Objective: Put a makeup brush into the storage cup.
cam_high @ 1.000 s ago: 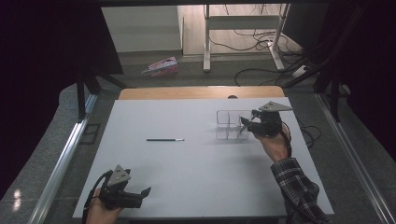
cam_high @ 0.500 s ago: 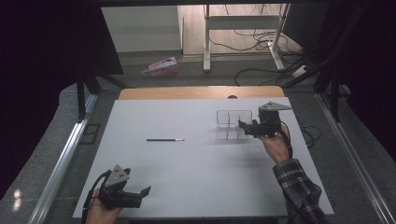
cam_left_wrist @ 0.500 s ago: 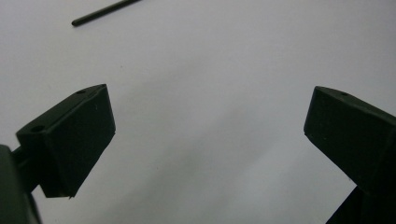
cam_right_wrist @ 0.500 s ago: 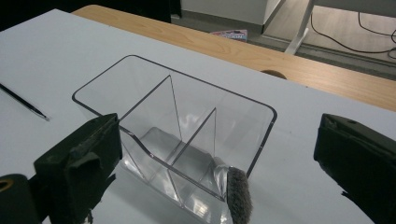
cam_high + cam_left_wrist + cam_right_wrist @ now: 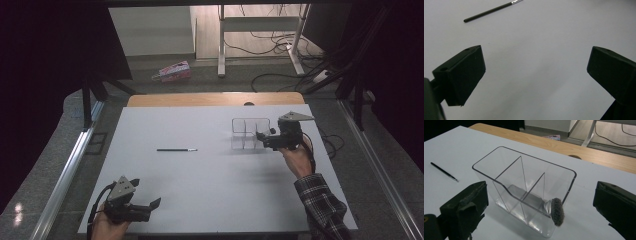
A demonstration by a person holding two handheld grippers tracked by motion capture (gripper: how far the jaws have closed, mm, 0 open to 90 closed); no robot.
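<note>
The flat white tabletop (image 5: 210, 190) has a light wooden strip (image 5: 215, 99) along its far edge. On it lies a thin black stick with a silver tip (image 5: 176, 149). The clear, colourless plastic divided organiser (image 5: 524, 192) holds a short silver-handled brush with a dark grey bristle head (image 5: 556, 211). Both grippers have matte black jaws. The person's sleeve (image 5: 322, 205) is plaid in dark and pale checks. A pink patterned packet (image 5: 172, 71) lies on the grey floor.
</note>
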